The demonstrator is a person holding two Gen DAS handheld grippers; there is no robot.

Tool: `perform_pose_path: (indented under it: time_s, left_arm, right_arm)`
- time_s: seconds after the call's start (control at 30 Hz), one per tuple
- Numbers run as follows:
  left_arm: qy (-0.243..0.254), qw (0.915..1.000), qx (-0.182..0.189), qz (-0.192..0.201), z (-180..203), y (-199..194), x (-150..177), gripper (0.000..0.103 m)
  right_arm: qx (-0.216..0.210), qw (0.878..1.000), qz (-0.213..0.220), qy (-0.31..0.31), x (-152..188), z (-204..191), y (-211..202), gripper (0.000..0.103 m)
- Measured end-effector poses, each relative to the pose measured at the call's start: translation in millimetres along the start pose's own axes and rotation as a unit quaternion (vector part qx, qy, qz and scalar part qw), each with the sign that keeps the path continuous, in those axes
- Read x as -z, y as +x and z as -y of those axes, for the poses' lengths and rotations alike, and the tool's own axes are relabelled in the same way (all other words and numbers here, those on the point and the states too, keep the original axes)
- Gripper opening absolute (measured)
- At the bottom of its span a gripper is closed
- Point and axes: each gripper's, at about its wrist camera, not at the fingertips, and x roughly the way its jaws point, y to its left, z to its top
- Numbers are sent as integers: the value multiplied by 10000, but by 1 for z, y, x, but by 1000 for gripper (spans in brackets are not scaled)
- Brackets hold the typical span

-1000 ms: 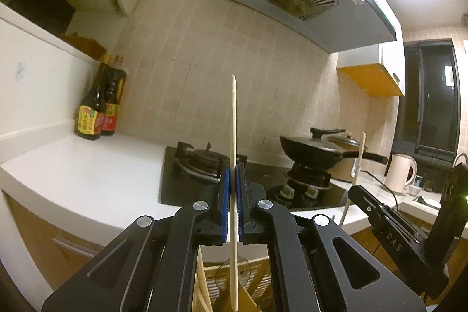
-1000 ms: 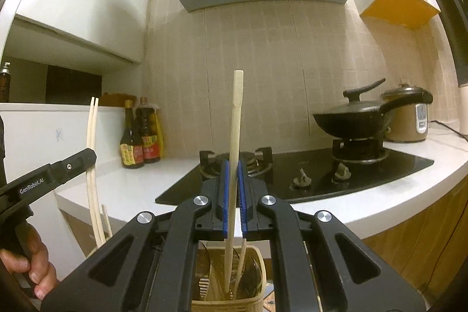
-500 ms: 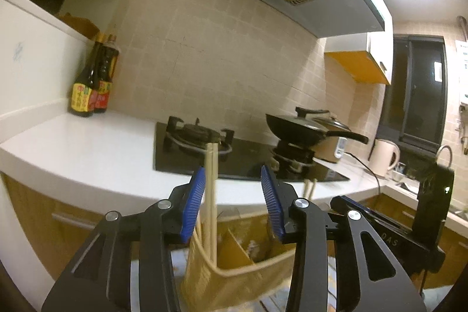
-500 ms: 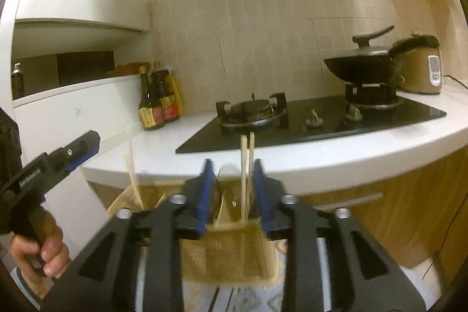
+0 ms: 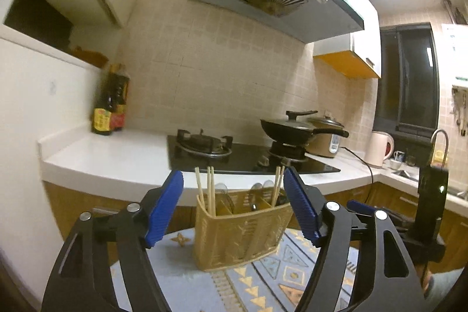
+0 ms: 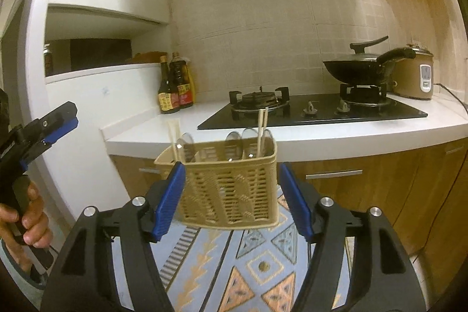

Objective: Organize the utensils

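Note:
A tan perforated utensil basket (image 5: 239,230) (image 6: 231,189) stands on a patterned blue cloth (image 5: 263,277) (image 6: 234,268). Wooden chopsticks (image 5: 209,192) stand in its left compartment and another pair (image 5: 277,184) (image 6: 261,132) in its right one; the left pair also shows in the right wrist view (image 6: 175,139). Several metal spoons (image 6: 242,141) stand in the middle. My left gripper (image 5: 234,201) is open and empty just in front of the basket. My right gripper (image 6: 231,189) is open and empty, jaws either side of the basket without touching.
Behind is a white counter (image 5: 117,157) with a black gas hob (image 6: 310,110), a covered wok (image 6: 359,69), a rice cooker (image 6: 418,75), sauce bottles (image 6: 175,89) and a kettle (image 5: 380,148). Wooden cabinets (image 6: 380,180) below. The other gripper shows at each view's edge.
Both grippers opened and let go of their chopsticks, which now stand in the basket. Both grippers have pulled back and tilted down, bringing the whole basket and cloth into view.

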Motion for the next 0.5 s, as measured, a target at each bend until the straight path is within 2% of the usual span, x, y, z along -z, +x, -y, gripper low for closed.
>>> perform_pose_path:
  time_s: [0.13,0.2,0.23,0.33,0.5]
  left_arm:
    - [205,9995,-259,17,20,-15,23,73]
    - [298,9981,-530,118,30,-22,37,76]
    - [384,9960,-780,219,36,-25,46,77]
    - [520,9907,-1213,320,44,-24,66,81]
    - [765,9868,-1408,242,52,-13,84,81]
  right_arm:
    - [44,9999,2,-147,12,-14,-18,72]
    - [81,9999,12,-132,19,-17,-24,78]
    - [114,9999,36,-113,24,-18,-26,82]
    - [410,9989,230,-58,41,-19,-32,92]
    - [886,9953,352,-149,56,-15,-19,95]
